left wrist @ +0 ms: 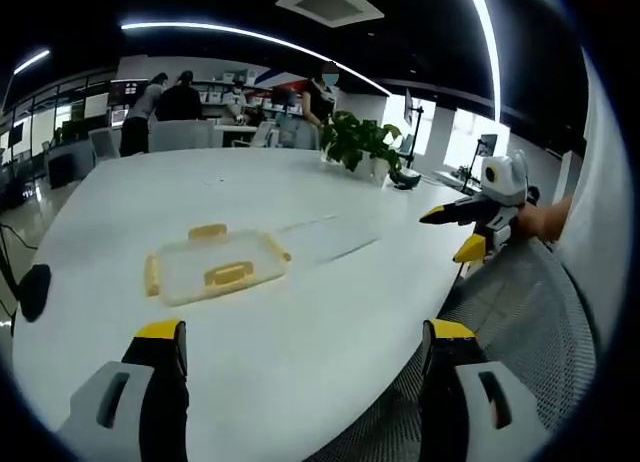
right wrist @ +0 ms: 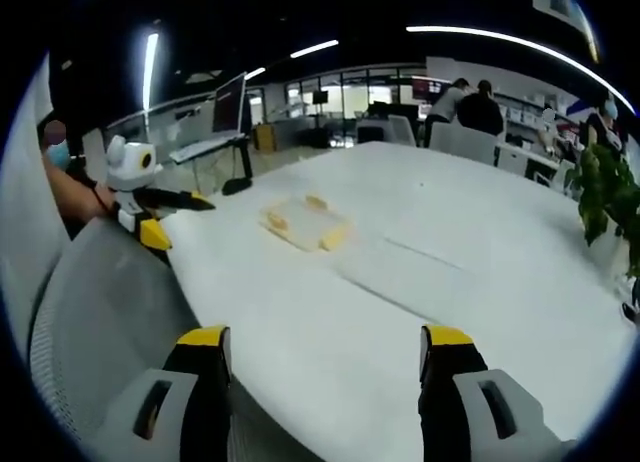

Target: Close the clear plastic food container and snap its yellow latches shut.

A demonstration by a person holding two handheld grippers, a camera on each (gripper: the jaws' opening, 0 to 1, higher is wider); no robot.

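A flat clear plastic container (left wrist: 215,265) with yellow latches (left wrist: 228,274) on its sides lies on the white table (left wrist: 300,362), well ahead of my left gripper (left wrist: 305,332). That gripper is open, with nothing between its yellow-tipped jaws. In the right gripper view the container (right wrist: 305,225) sits further off, beyond my right gripper (right wrist: 325,337), which is also open and holds nothing. Each gripper shows in the other's view: the right gripper (left wrist: 452,232) and the left gripper (right wrist: 178,218) both hover at the table's edge, apart from the container. I cannot tell whether the lid is pressed down.
A grey mesh chair (left wrist: 520,312) stands at the table's near edge between the grippers. A potted plant (left wrist: 360,142) sits at the table's far side. A monitor (right wrist: 230,102) stands on a desk beyond. Several people (left wrist: 160,102) are at the back of the room.
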